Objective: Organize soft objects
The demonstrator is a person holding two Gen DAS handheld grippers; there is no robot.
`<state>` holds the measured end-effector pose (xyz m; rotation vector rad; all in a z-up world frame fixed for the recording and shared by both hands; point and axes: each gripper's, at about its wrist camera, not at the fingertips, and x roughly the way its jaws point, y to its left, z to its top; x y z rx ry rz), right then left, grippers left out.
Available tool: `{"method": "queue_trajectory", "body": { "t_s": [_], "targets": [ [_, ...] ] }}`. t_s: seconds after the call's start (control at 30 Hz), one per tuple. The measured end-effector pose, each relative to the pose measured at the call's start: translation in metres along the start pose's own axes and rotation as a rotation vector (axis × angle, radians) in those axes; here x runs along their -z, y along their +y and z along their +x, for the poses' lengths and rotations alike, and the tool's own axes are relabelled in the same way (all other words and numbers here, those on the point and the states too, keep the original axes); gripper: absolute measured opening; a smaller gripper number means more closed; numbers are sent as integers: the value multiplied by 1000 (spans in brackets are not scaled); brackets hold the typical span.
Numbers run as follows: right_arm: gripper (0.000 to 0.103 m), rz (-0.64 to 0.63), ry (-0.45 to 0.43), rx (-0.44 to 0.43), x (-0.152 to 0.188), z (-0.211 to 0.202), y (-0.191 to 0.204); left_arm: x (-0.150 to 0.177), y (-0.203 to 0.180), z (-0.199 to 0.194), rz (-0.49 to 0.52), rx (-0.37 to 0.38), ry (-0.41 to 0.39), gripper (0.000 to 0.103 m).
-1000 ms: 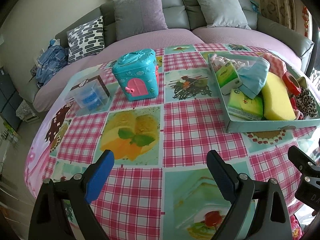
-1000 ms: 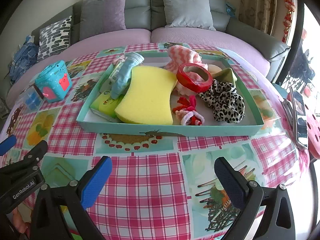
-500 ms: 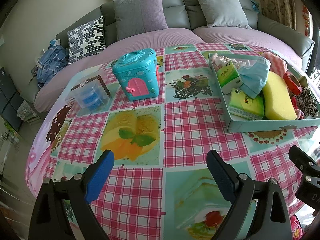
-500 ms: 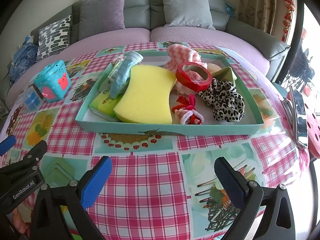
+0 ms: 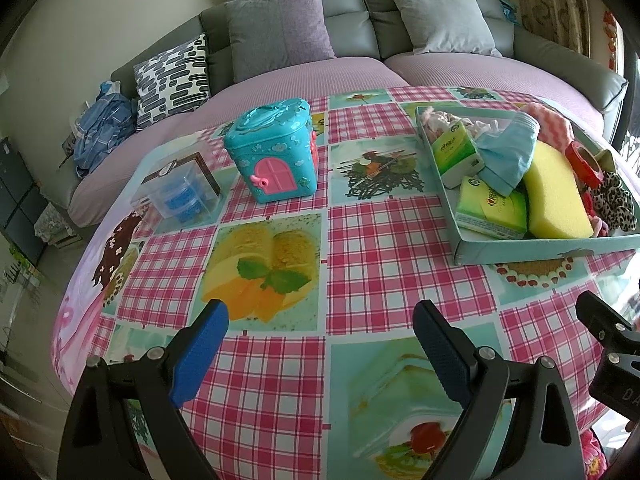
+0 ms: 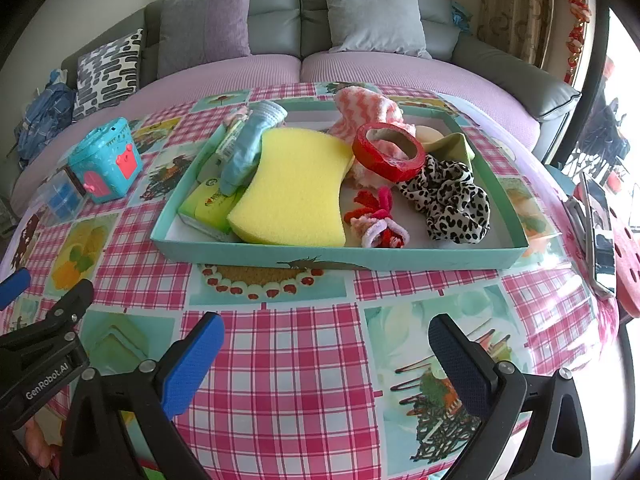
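Observation:
A teal tray [image 6: 340,258] [image 5: 544,250] on the checked tablecloth holds a yellow sponge [image 6: 296,186] [image 5: 554,200], green tissue packs [image 5: 492,208] [image 6: 210,204], a light blue cloth [image 5: 506,154] [image 6: 250,144], a pink wavy cloth [image 6: 366,110], a red tape roll [image 6: 388,152], a leopard scrunchie [image 6: 450,200] and red-pink hair ties [image 6: 378,222]. My right gripper [image 6: 326,360] stands open in front of the tray, with nothing between its fingers. My left gripper [image 5: 320,344] is open too, left of the tray, over bare tablecloth.
A turquoise toy house box [image 5: 276,152] [image 6: 106,162] and a clear box with blue contents [image 5: 178,192] stand at the table's left. A grey sofa [image 6: 280,20] with cushions curves behind. A phone [image 6: 598,232] lies at the right table edge.
Both views have shifted only slightly; the tray sits a little farther right in the left wrist view. Both grippers stay open and nothing was picked up.

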<state>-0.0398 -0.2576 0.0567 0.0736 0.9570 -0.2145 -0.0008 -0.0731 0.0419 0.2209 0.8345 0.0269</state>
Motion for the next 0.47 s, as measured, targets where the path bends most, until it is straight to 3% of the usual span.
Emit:
{"method": "queue_trajectory", "body": {
  "t_s": [0.47],
  "targets": [
    [103, -3, 3, 0, 1, 1, 1, 0, 0, -4, 5, -4, -17, 94]
  ]
}}
